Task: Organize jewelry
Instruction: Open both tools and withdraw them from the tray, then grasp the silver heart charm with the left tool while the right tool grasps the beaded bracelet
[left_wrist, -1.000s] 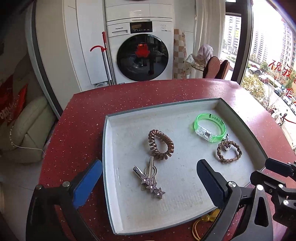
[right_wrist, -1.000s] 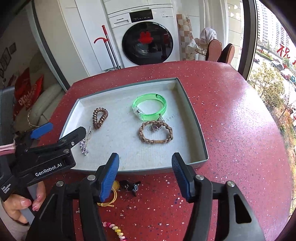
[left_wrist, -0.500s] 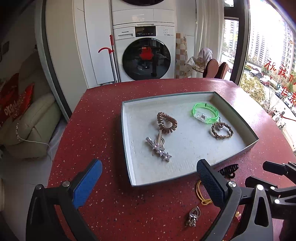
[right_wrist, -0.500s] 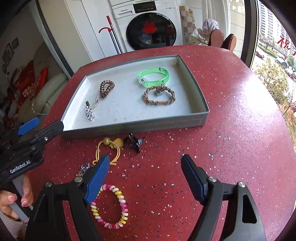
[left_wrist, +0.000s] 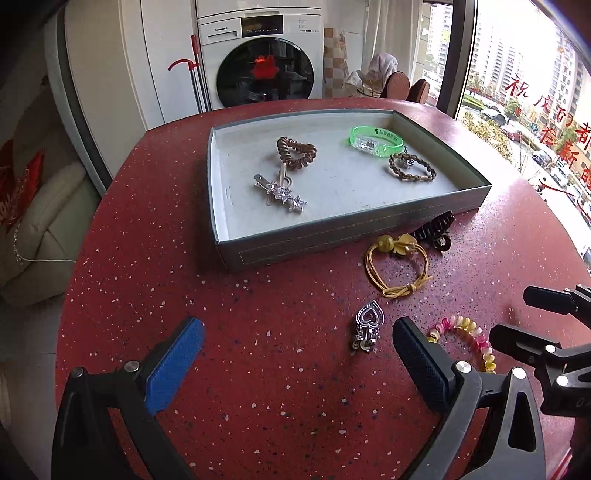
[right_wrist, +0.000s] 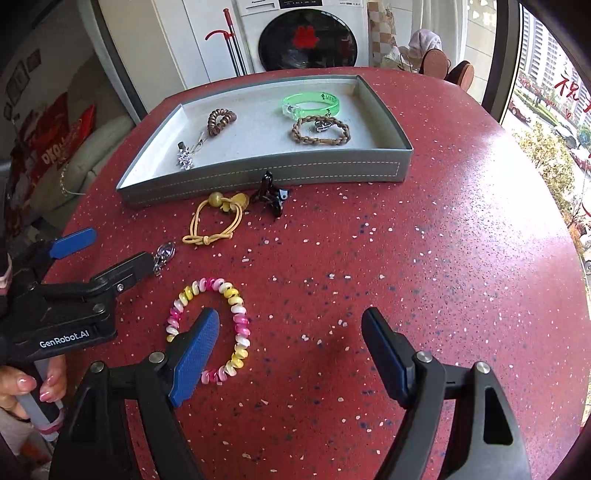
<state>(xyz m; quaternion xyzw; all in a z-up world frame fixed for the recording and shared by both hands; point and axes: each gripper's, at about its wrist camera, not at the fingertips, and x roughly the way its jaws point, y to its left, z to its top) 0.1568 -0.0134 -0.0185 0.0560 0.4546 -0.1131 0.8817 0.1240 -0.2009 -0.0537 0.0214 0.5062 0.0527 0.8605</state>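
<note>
A grey tray (left_wrist: 325, 236) (right_wrist: 258, 175) on the red table holds a green bangle (left_wrist: 376, 138), a braided bracelet (left_wrist: 412, 168), a brown coil tie (left_wrist: 295, 153) and a star hair clip (left_wrist: 282, 192). Outside it lie a yellow cord tie (left_wrist: 397, 264) (right_wrist: 214, 219), a black claw clip (left_wrist: 436, 230) (right_wrist: 271, 197), a silver heart clip (left_wrist: 367, 325) (right_wrist: 164, 253) and a pink-yellow bead bracelet (left_wrist: 465, 339) (right_wrist: 210, 325). My left gripper (left_wrist: 295, 365) is open, just left of the heart clip. My right gripper (right_wrist: 291, 354) is open, its left finger over the bead bracelet.
The round red table (right_wrist: 443, 240) drops off at its rim on all sides. A washing machine (left_wrist: 266, 55) and a red-handled mop (left_wrist: 194, 81) stand behind it. A cream sofa (left_wrist: 33, 229) is at the left, a window (left_wrist: 535, 92) at the right.
Both grippers have pulled back from over the tray toward the table's near side. The loose pieces in front of the tray have come into view. Both stay open.
</note>
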